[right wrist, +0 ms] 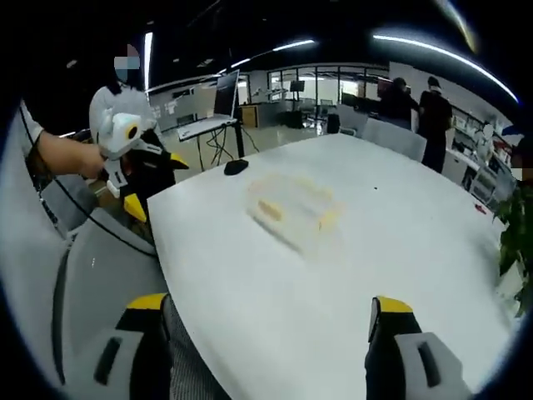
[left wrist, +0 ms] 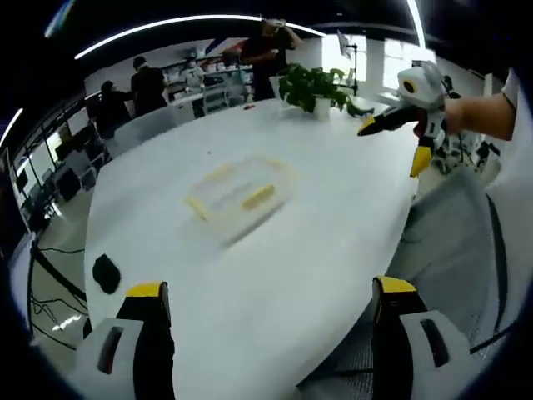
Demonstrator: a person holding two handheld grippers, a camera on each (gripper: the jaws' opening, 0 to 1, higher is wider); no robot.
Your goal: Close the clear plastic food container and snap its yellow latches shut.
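Both the left gripper (left wrist: 266, 312) and right gripper (right wrist: 266, 325) hover at the near edge of the white tabletop (left wrist: 316, 250), fingers apart and empty. Farther out, mid-tabletop, lies the clear container (left wrist: 241, 196); it looks light, thin and slippery, so pressing down on the lid and pushing each yellow latch (left wrist: 258, 197) at its rim seems safest.

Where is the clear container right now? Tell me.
The clear container lies alone near the middle of the white table, ahead of both open grippers; in the right gripper view it sits beyond the table's near edge.
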